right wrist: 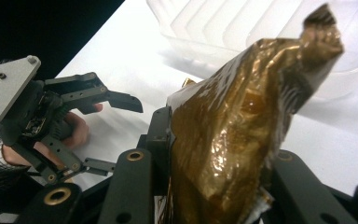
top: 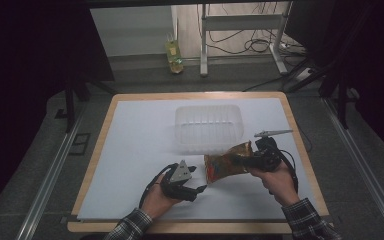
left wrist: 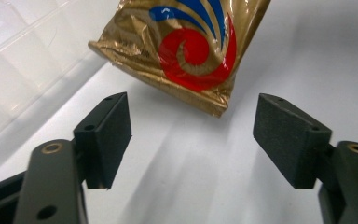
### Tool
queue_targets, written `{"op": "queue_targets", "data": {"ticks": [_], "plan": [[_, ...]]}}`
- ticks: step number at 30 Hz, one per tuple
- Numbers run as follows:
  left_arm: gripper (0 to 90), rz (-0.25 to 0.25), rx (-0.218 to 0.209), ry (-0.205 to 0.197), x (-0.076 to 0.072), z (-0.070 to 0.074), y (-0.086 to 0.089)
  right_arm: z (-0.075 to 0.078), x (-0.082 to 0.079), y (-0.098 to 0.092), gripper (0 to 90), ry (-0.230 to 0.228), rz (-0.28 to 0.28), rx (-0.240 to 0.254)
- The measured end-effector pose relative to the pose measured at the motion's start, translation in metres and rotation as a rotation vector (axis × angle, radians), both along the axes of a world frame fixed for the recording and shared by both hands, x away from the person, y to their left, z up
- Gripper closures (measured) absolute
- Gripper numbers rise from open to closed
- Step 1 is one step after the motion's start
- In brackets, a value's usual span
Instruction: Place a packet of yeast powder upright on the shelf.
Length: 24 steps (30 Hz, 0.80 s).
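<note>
A crinkled golden snack bag (top: 225, 165) with a red and blue swirl hangs just above the white sheet, and my right gripper (top: 242, 161) is shut on its right end. In the right gripper view the bag (right wrist: 242, 130) rises between the two black jaws of that gripper (right wrist: 219, 158). To the bag's left my left gripper (top: 199, 179) stands open with nothing between its fingers. Its own view shows the bag (left wrist: 186, 46) hanging a short way beyond the spread jaws of the left gripper (left wrist: 196, 135).
A clear ribbed plastic container (top: 180, 125) sits on the white sheet (top: 140, 140) just behind the bag. The wooden table edge (top: 100, 145) frames the sheet. On the floor beyond the table stand a yellow bottle (top: 173, 55) and a metal stand's legs (top: 203, 45).
</note>
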<state>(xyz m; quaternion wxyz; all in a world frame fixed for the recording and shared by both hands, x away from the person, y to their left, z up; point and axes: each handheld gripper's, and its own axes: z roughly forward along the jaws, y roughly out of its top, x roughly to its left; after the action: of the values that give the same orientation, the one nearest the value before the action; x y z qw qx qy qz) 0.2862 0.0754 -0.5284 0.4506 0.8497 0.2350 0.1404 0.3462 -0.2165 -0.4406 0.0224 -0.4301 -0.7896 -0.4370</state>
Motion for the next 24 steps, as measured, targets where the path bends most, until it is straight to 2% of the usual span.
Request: {"op": "queue_targets", "data": {"ticks": [4, 8, 18, 24], "plan": [[22.0, 0.01, -0.02, 0.022, -0.006, 0.003, 0.004, 0.005, 0.001, -0.003, 66.2, -0.015, -0.001, 0.0], [20.6, 0.016, -0.032, 0.025, -0.011, 0.006, 0.005, 0.012, 0.004, -0.007, 66.3, -0.017, -0.011, 0.003], [12.1, 0.042, 0.012, 0.036, -0.029, 0.006, 0.009, 0.029, 0.01, -0.013, 66.3, -0.035, -0.043, -0.003], [5.7, 0.046, 0.012, 0.045, -0.033, 0.006, 0.013, 0.035, 0.017, -0.016, 66.3, -0.032, -0.062, 0.0]]}}
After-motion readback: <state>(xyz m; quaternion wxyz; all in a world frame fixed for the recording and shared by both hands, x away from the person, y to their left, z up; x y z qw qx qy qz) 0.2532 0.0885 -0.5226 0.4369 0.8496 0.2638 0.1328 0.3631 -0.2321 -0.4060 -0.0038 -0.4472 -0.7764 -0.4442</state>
